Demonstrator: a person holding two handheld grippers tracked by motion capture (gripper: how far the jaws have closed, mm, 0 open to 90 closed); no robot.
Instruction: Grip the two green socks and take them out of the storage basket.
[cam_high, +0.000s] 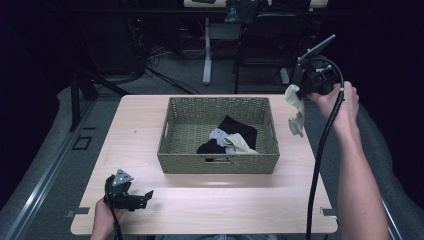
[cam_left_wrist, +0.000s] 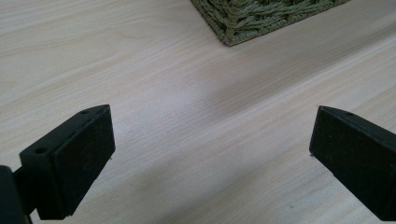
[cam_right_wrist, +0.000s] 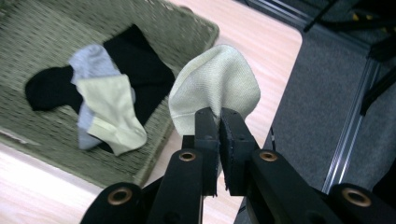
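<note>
Dangling from the right gripper (cam_right_wrist: 218, 122), whose jaws pinch only its edge, the cream sock (cam_right_wrist: 215, 86) hangs beyond the basket (cam_high: 218, 162); that thin grip could slip. The left gripper (cam_left_wrist: 210, 158) rests with jaws spread wide, empty.

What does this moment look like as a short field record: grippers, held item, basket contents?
right gripper: shut on the cream sock, raised past the table's right edge
left gripper: open, holding nothing, low over the table near its front left corner
basket: woven, mid-table
basket contents: black sock, grey sock, another cream sock, overlapping
cream sock: hangs outside the basket
</note>
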